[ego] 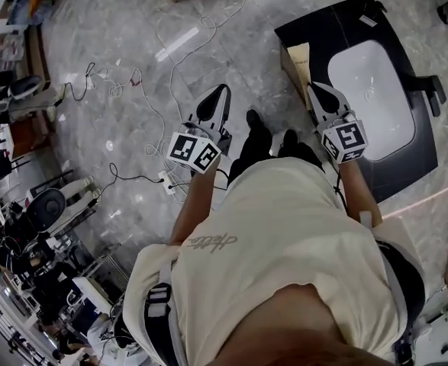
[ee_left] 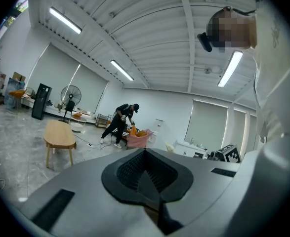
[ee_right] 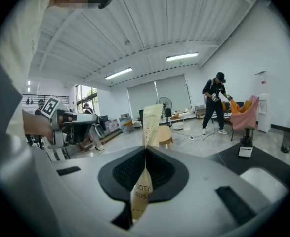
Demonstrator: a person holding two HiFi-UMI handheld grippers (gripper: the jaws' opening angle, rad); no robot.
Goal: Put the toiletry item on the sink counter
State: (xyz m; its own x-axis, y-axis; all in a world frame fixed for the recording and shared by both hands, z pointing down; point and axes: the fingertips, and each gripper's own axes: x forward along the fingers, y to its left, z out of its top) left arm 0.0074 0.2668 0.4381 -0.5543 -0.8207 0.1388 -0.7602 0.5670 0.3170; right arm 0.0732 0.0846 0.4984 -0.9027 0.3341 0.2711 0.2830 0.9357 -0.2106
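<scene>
My right gripper (ee_right: 145,151) is shut on a cream paper toothbrush packet (ee_right: 151,124). The packet stands upright between the jaws and sticks out past their tips. In the head view the right gripper (ego: 320,96) hangs at the left edge of the black sink counter (ego: 408,166), with the packet (ego: 300,62) at its tip. The counter holds a white basin (ego: 370,96). My left gripper (ego: 214,101) hovers over the floor to the left. In the left gripper view its jaws (ee_left: 145,154) are shut with nothing between them.
Cables (ego: 170,75) and a power strip (ego: 166,180) lie on the marble floor to the left. My own feet (ego: 258,128) are between the grippers. A wooden stool (ee_left: 59,135) and a person in black (ee_right: 215,105) are across the room.
</scene>
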